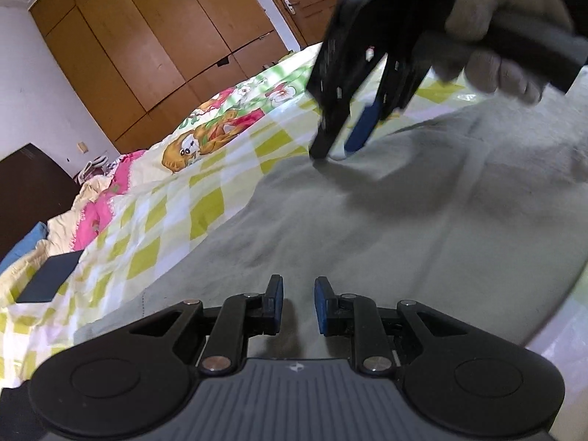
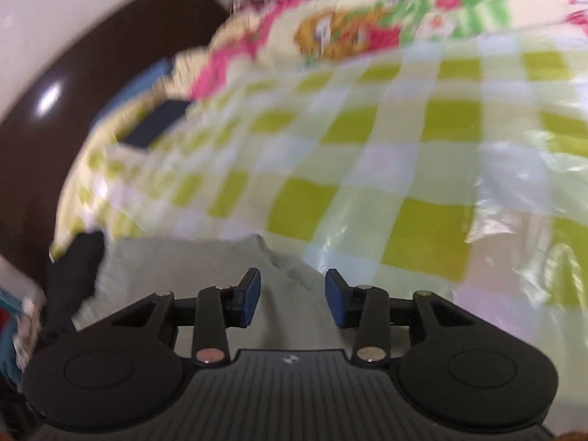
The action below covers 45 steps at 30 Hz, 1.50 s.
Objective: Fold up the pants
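On the checked bedsheet [image 1: 154, 217], grey pants [image 1: 404, 220] lie spread flat under both grippers.
Left wrist view: the left gripper [image 1: 298, 296] hovers over the cloth, jaws narrowly parted, empty; the right gripper [image 1: 336, 147], in a gloved hand [image 1: 507, 33], points down at the pants. Right wrist view, blurred: right gripper [image 2: 293, 296] parted, empty, above the pants' edge [image 2: 176, 268].

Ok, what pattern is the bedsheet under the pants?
Lime-green and white checks on the bedsheet, clearest in the right wrist view.

Checked bed [image 1: 154, 220]: grey pants [image 1: 404, 228], dark box [image 1: 51, 279].
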Tool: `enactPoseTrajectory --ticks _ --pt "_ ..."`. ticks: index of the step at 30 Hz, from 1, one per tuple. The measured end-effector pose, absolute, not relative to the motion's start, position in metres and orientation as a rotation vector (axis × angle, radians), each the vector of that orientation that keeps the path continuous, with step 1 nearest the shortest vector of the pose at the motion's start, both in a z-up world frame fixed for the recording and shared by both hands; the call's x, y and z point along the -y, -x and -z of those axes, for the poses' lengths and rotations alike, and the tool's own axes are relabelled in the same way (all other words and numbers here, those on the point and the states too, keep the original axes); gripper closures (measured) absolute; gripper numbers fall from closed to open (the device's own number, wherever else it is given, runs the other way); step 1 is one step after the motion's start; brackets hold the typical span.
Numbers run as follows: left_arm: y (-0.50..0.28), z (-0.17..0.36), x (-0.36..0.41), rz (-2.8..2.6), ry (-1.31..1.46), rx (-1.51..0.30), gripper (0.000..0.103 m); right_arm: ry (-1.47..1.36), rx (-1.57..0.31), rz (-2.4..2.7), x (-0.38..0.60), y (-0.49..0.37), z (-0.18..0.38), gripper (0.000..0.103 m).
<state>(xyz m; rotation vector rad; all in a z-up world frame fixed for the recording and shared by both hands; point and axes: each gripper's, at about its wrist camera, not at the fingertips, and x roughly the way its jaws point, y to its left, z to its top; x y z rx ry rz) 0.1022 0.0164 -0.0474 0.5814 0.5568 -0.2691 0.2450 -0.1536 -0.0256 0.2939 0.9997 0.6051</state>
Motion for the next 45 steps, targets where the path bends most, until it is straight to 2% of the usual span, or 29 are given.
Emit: enactPoseTrajectory --ticks 7,19,23,27,30,34,42,45 --pt "-0.105 0.047 -0.024 0.267 -0.500 -0.557 0.067 -0.195 -0.943 -0.711 0.148 -0.222 0.005 0.062" --pt "-0.107 0.049 -0.022 0.267 -0.487 -0.554 0.066 -0.028 -1.032 -0.747 0.119 -0.255 0.025 0.064" --pt "-0.108 0.048 -0.023 0.269 -0.470 -0.557 0.066 -0.057 -0.984 -0.747 0.123 -0.265 0.018 0.062" --pt "-0.110 0.048 -0.025 0.271 -0.468 -0.556 0.066 -0.032 -1.027 -0.820 0.108 -0.263 0.017 0.062" --pt "-0.111 0.048 -0.027 0.271 -0.460 -0.555 0.065 -0.003 -1.036 -0.873 0.098 -0.259 0.015 0.069" --pt "-0.110 0.049 -0.028 0.268 -0.459 -0.551 0.063 -0.083 -1.056 -0.845 0.106 -0.269 0.018 0.097" --pt "-0.115 0.050 -0.024 0.266 -0.470 -0.536 0.062 -0.109 -1.026 -0.677 0.101 -0.291 0.022 0.100" --pt "-0.112 0.056 -0.018 0.254 -0.524 -0.527 0.060 -0.137 -1.033 -0.649 0.107 -0.296 0.021 0.096"
